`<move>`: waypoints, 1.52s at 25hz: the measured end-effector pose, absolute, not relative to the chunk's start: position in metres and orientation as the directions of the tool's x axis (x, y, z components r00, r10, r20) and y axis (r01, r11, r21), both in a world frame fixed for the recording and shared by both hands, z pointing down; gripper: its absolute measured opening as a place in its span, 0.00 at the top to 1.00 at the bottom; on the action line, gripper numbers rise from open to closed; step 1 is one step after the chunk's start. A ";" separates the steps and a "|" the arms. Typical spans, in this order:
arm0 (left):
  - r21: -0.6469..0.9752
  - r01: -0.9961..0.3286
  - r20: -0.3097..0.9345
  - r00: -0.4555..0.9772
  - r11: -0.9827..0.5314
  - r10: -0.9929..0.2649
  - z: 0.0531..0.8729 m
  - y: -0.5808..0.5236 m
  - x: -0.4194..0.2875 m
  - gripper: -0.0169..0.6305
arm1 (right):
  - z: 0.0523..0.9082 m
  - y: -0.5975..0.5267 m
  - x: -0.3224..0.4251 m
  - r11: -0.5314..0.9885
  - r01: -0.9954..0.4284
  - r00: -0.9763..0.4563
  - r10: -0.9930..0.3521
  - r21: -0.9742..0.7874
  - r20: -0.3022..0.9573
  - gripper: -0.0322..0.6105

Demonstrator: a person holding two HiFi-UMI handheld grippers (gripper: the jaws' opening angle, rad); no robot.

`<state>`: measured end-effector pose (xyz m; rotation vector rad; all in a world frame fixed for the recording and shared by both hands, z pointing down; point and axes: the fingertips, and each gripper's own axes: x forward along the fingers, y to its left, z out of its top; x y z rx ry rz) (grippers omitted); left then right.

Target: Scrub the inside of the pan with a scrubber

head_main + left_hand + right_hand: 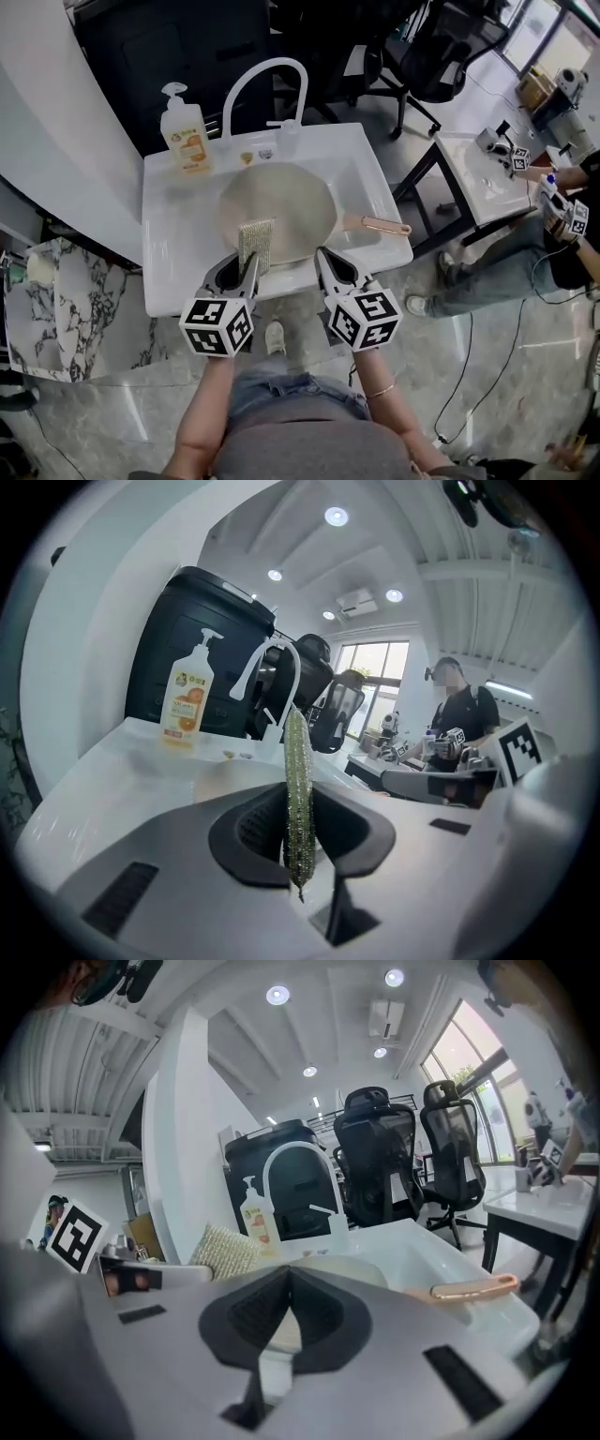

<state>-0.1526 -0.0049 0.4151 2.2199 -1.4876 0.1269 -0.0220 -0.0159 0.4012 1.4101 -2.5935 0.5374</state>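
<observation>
"Pan (281, 208), where does it lie?"
"Flat in the white sink (169, 272), with its copper-coloured handle (377, 225) pointing right. The faucet (267, 80) arches over the far edge, and a soap bottle (184, 131) stands at the far left."
"And the scrubber (255, 242)?"
"On edge, clamped in the left hand-held gripper (246, 265), over the pan's near rim. Whether it touches the pan cannot be told."
"The right hand-held gripper (328, 262)?"
"At the sink's near edge, just right of the left one. Its jaws meet at the tips with nothing between them. Another person (553, 246) is at the far right."
</observation>
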 end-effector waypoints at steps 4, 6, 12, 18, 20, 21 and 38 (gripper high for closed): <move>0.336 -0.887 0.319 0.423 -0.316 -0.848 0.416 -0.033 -0.165 0.87 | 0.401 -0.041 -0.029 0.476 -0.850 -0.526 -0.796 -0.227 0.299 0.93; 0.342 -0.884 0.320 0.429 -0.319 -0.845 0.417 -0.043 -0.168 0.87 | 0.403 -0.049 -0.029 0.464 -0.858 -0.513 -0.801 -0.222 0.308 0.93; 0.351 -0.878 0.347 0.445 -0.326 -0.826 0.429 -0.060 -0.172 0.87 | 0.409 -0.066 -0.027 0.429 -0.876 -0.481 -0.812 -0.222 0.329 0.93; 0.362 -0.869 0.369 0.465 -0.337 -0.805 0.435 -0.075 -0.163 0.87 | 0.417 -0.080 -0.014 0.395 -0.890 -0.454 -0.818 -0.229 0.353 0.93; 0.357 -0.871 0.376 0.466 -0.339 -0.801 0.437 -0.081 -0.160 0.87 | 0.419 -0.086 -0.009 0.388 -0.892 -0.449 -0.820 -0.230 0.356 0.93; 0.353 -0.872 0.379 0.465 -0.340 -0.800 0.438 -0.084 -0.157 0.87 | 0.419 -0.090 -0.006 0.387 -0.893 -0.447 -0.821 -0.230 0.355 0.93; 0.337 -0.844 0.435 0.533 -0.418 -0.726 0.454 -0.146 -0.095 0.87 | 0.430 -0.151 0.044 0.333 -0.908 -0.411 -0.830 -0.255 0.378 0.93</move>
